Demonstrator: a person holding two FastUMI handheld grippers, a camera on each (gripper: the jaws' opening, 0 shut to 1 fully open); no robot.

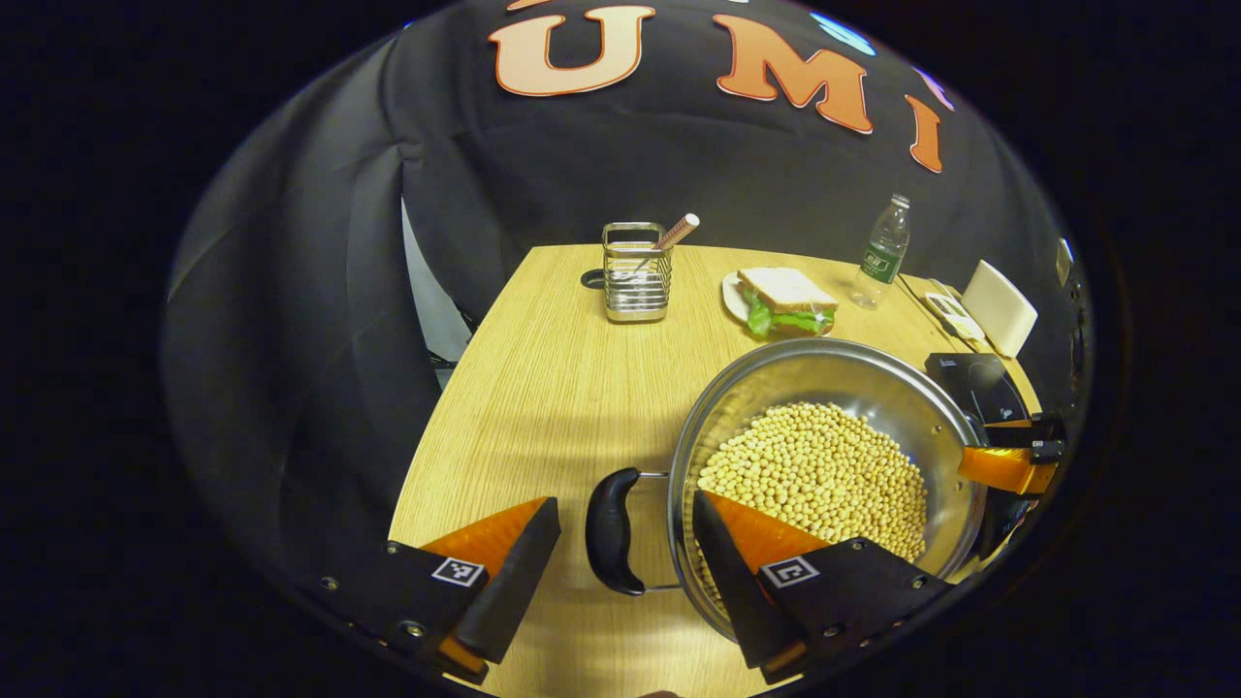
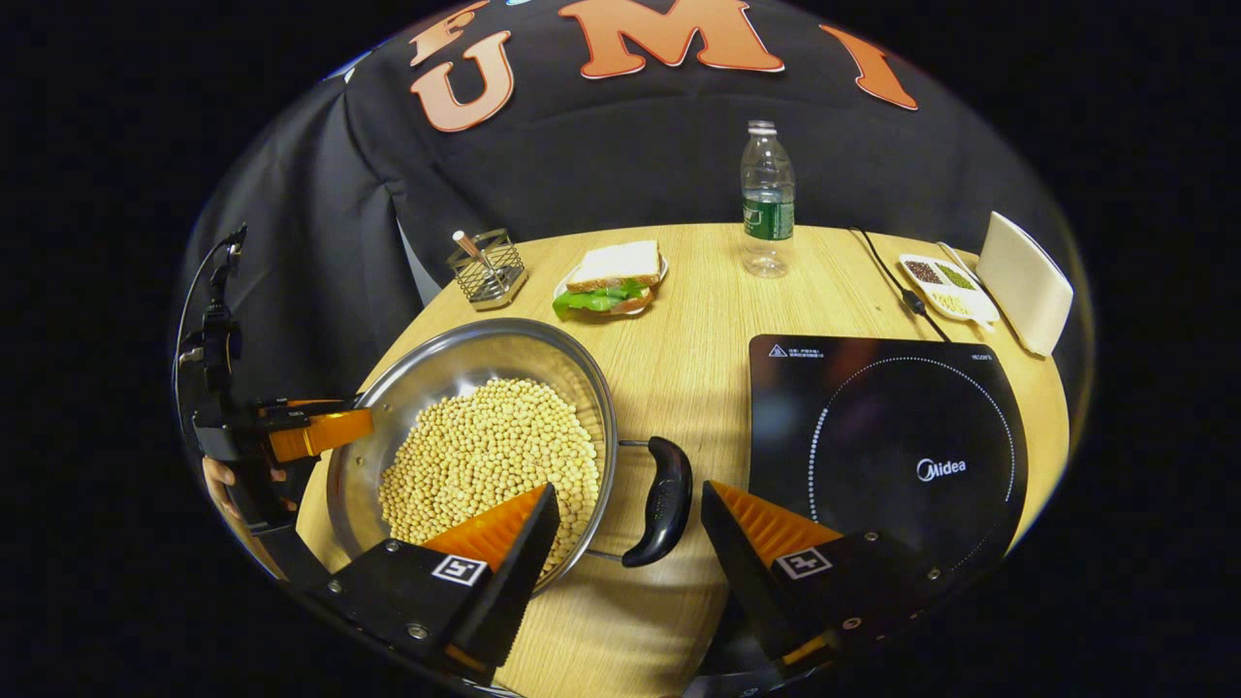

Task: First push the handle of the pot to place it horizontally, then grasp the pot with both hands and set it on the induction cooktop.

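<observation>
Steel pot (image 2: 475,441) of beans, flanked by both grippers on the table (image 2: 698,320).
Each handle (image 1: 613,530) is straddled by spread, non-touching fingers (left gripper (image 1: 625,562), right gripper (image 2: 630,543)); bare wood is left before the cooktop (image 2: 887,446).

Both views are sharp in the middle but bent strongly by the fisheye toward their rims, with warm overhead light brightening the wooden table (image 2: 698,320), a soft shine on the steel pot (image 1: 873,383), faint reflections on the glossy cooktop (image 2: 887,436), and dim cloth behind.
</observation>
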